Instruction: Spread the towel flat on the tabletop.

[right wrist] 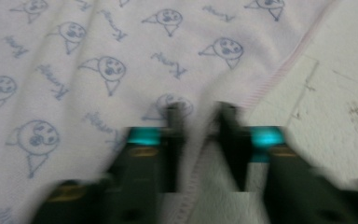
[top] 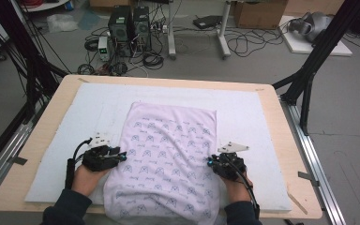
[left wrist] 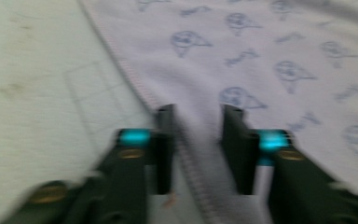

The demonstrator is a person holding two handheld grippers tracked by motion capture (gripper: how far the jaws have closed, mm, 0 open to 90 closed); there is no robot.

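A pale lilac cloth point(top: 168, 150) printed with small blue faces lies spread on the white mat, its near end hanging toward the person. My left gripper point(top: 122, 153) sits at the cloth's left edge, my right gripper point(top: 209, 161) at its right edge. In the left gripper view the stitched hem of the cloth point(left wrist: 261, 56) runs up between the jaws, and the left gripper point(left wrist: 198, 112) is shut on it. In the right gripper view a raised fold of the cloth point(right wrist: 98, 56) by the hem stands pinched in the right gripper point(right wrist: 200, 109). Both gripper views are blurred.
A white foam mat point(top: 75, 117) covers most of the wooden table point(top: 281, 131). Bare mat lies on both sides of the cloth and behind it. Beyond the table, computers, cables and black frame legs stand on the floor.
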